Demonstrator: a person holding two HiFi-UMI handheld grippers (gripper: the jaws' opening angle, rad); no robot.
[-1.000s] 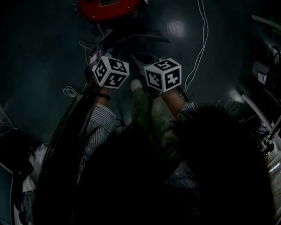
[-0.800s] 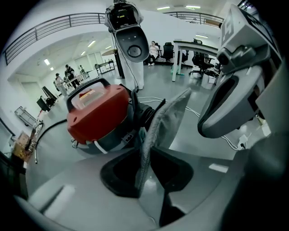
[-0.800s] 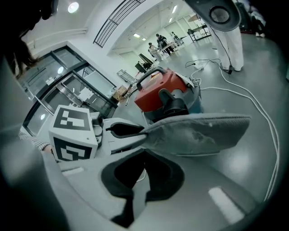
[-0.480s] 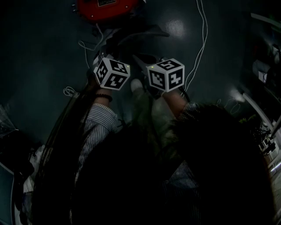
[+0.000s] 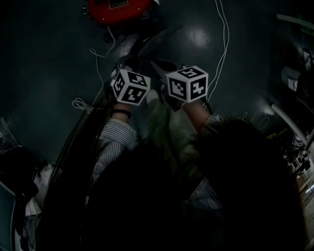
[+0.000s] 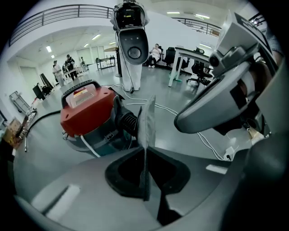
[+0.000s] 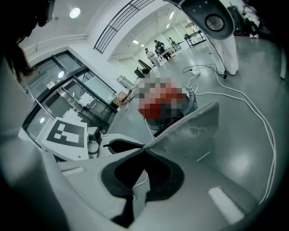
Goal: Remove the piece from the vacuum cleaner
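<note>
The red-topped vacuum cleaner [image 5: 117, 9] stands on the dark floor ahead of both hands; the left gripper view shows it [image 6: 88, 113] with its black ribbed hose [image 6: 128, 122]. A thin flat grey piece [image 6: 148, 122] rises edge-on from my left gripper [image 6: 144, 155], whose jaws are closing with the piece pressed between them. My right gripper [image 7: 143, 152] is shut on a corner of the same grey piece [image 7: 192, 131], which fans up to the right. In the head view the two marker cubes [image 5: 130, 87] [image 5: 187, 84] sit side by side, just short of the vacuum cleaner.
A white cable [image 5: 223, 44] snakes over the floor to the right of the vacuum cleaner. A tall white machine [image 6: 131, 40] stands behind it. Tables and chairs [image 6: 189, 58] and several people [image 6: 61, 70] are far back. Cluttered shelving [image 5: 294, 122] lines the right edge.
My left gripper's cube has shifted a little right and toward me, closer to the right cube. The right gripper has hardly moved.
</note>
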